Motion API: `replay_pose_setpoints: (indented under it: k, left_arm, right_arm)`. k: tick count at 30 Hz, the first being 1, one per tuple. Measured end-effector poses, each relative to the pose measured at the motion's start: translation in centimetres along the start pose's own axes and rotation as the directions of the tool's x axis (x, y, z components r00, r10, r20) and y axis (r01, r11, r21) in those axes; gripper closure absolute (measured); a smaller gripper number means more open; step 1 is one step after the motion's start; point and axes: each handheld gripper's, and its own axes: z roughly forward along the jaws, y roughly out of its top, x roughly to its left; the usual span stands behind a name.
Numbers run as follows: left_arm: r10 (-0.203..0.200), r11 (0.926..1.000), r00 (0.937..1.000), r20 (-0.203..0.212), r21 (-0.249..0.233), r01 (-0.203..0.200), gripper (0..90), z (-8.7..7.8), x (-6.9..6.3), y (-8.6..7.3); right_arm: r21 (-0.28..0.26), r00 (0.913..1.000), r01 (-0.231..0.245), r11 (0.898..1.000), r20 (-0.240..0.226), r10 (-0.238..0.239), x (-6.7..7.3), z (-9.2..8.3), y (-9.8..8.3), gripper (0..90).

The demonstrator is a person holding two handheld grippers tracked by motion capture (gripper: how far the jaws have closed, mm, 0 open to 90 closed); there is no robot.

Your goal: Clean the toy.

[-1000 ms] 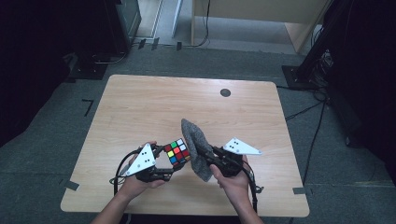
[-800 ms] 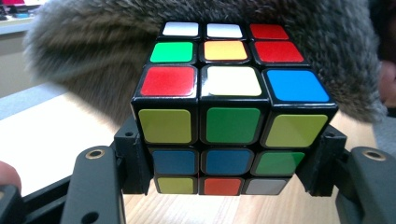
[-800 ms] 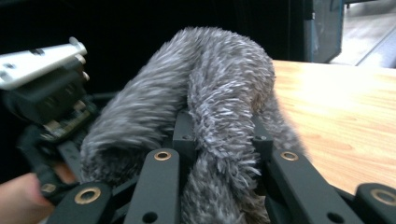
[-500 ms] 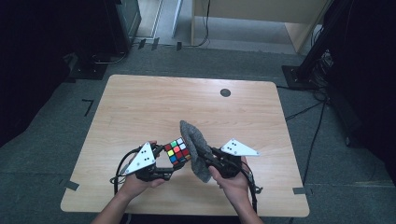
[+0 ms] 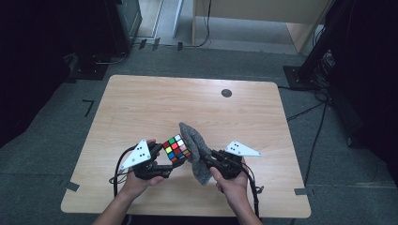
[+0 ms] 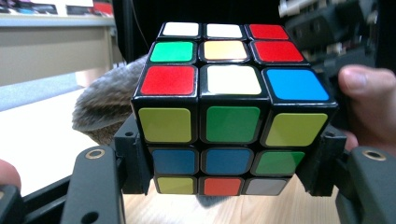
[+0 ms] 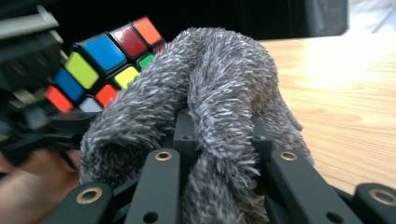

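The left gripper (image 5: 165, 165) is clamping the puzzle cube (image 5: 177, 148) between its jaws, holding it above the table (image 5: 141, 108) near the front edge. The right gripper (image 5: 210, 161) is pinching a grey fuzzy cloth (image 5: 196, 150), which is pressing against the cube's right side.

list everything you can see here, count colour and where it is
puzzle cube: 1, multicoloured stickers on black, held above the table's near middle in the left gripper
cloth: 1, grey and fuzzy, bunched in the right gripper, against the cube's right side
table: 1, light wood, centre of the high view
round spot: 1, dark, far right part of the tabletop
left gripper: 1, black, shut on the cube
right gripper: 1, black, shut on the cloth
hands: 2, one behind each gripper at the near edge
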Motion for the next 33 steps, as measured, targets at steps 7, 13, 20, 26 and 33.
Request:
replay_pose_setpoints:
  k: [7,13,20,26,33]
  left_arm:
    - [-0.021,0.9985,0.9989,-0.041,-0.051,0.019,34.1,-0.1,-0.1,0.0]
    - [-0.059,0.9948,0.9977,-0.034,-0.085,0.056,34.1,0.0,-0.1,-0.1]
    - [-0.093,0.9909,0.9955,-0.016,-0.099,0.091,34.1,0.3,-0.2,-0.2]
    - [-0.102,0.9917,0.9942,-0.032,-0.081,0.1,34.1,0.1,0.1,-0.2]
    - [-0.122,0.9902,0.992,-0.031,-0.072,0.12,34.1,0.1,0.3,-0.1]
  right_arm:
    - [-0.028,0.9922,-0.122,0.992,-0.028,0.121,0.1,0.9,-0.9,74.2]
    - [-0.027,0.9842,-0.165,0.986,-0.07,0.163,0.6,1.5,-1.5,74.3]
    - [0.035,0.9853,-0.122,0.992,-0.116,0.125,1.8,2.6,-2.4,74.5]
    - [0.109,0.9935,-0.017,0.994,-0.11,0.029,2.5,3.4,-2.9,73.9]
    - [-0.034,0.9987,-0.042,0.999,-0.03,0.041,1.0,1.4,-1.5,73.9]
